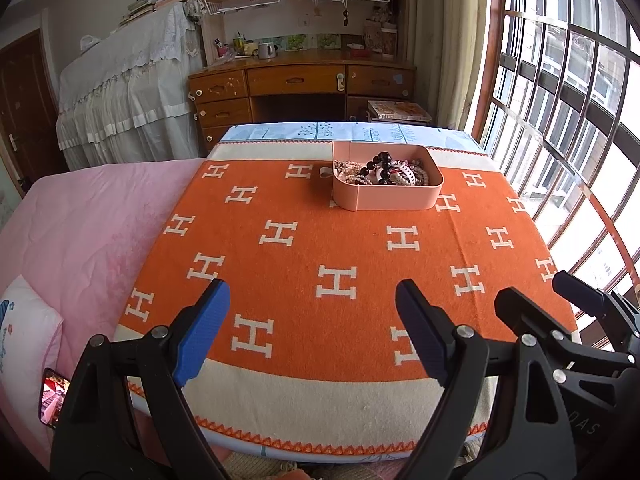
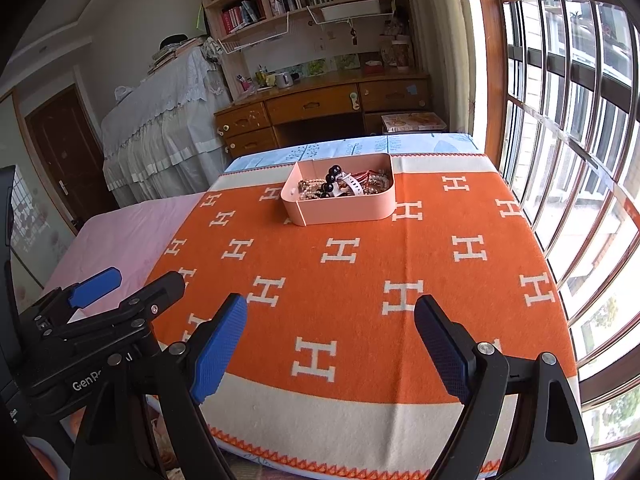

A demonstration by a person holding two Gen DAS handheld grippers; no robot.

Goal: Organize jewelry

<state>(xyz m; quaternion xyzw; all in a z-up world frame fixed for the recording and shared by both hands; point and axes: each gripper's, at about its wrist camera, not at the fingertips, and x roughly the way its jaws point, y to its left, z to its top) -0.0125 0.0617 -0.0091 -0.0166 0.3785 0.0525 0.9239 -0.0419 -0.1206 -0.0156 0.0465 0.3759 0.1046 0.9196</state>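
Observation:
A pink box point(image 1: 386, 198) point(image 2: 340, 210) stands at the far side of the orange blanket with white H marks point(image 1: 340, 240) point(image 2: 360, 264). Inside it lies a heap of bead bracelets point(image 1: 384, 170) point(image 2: 340, 184), among them a strand of large black beads. My left gripper point(image 1: 312, 300) hovers open over the near part of the blanket, nothing between its blue pads. My right gripper point(image 2: 332, 316) hovers open the same way, well short of the box. In the left wrist view the right gripper point(image 1: 552, 296) shows at the right edge; in the right wrist view the left gripper point(image 2: 140, 280) shows at the left.
A pink quilt point(image 1: 92, 232) covers the bed left of the blanket. A phone point(image 1: 54, 398) lies at the near left by a white pillow point(image 1: 24, 328). Beyond stand a wooden desk point(image 1: 300, 80) with shelves and a lace-covered piece point(image 1: 128, 92). A barred window point(image 1: 568, 120) runs along the right.

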